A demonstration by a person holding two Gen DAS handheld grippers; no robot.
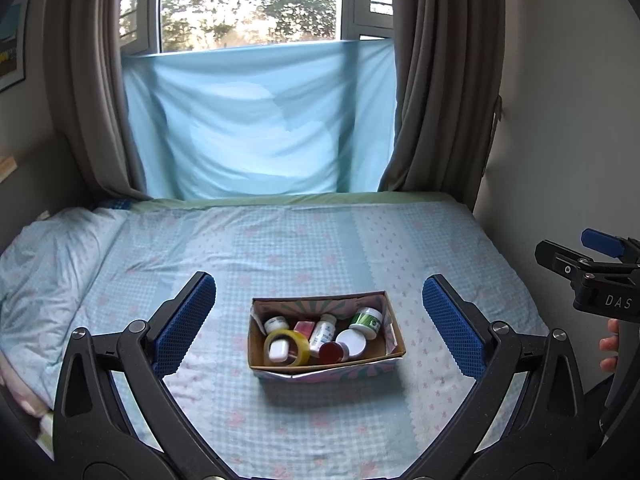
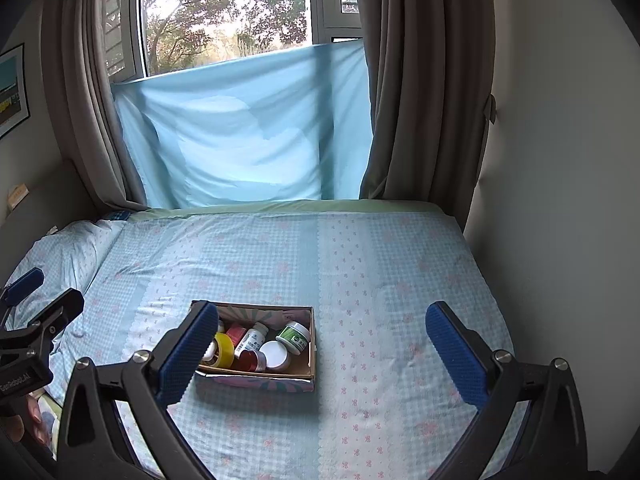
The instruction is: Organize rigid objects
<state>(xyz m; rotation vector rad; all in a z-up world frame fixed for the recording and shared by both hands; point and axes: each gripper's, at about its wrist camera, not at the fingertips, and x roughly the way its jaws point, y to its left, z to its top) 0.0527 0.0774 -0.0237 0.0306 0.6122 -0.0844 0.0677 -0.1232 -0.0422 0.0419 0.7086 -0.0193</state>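
Left wrist view: the left gripper (image 1: 319, 320) is hovering over the bed (image 1: 280, 248) with its jaws spread wide and nothing between them. The box (image 1: 394, 334) is sitting on the checked bedspread, framed between the two blue pads (image 1: 185, 322). Inside it, a yellow tape roll (image 1: 301, 345) is lying at the near left with a small white bottle (image 1: 279, 350) standing in its hole. Another white bottle (image 1: 323, 333) is leaning mid-box. A red-lidded jar (image 1: 332, 351) is lying at the near wall, touching a white lid (image 1: 352, 342). A green-labelled jar (image 1: 366, 322) is tilting at the far right. A red block (image 1: 304, 327) and a white-capped jar (image 1: 276, 324) are sitting toward the back left. The right gripper (image 1: 600, 248) is showing at the right edge; whether it is open cannot be told here. Fingers (image 1: 610, 350) of a hand are curling below it. A pillow (image 1: 48, 248) is lying at the left, curtains (image 1: 436, 80) are hanging beside the window (image 1: 252, 0), and a pale blue sheet (image 1: 256, 120) is covering its lower part.

Right wrist view: the right gripper (image 2: 322, 344) is also gaping wide, empty. The box (image 2: 311, 344) is lying left of centre, its left end hidden behind the left pad (image 2: 188, 354). The tape roll (image 2: 225, 350), red-lidded jar (image 2: 252, 359), white lid (image 2: 276, 354) and green-labelled jar (image 2: 295, 336) are showing inside. The left gripper (image 2: 24, 284) is entering at the left edge, fingers (image 2: 34, 420) below it.
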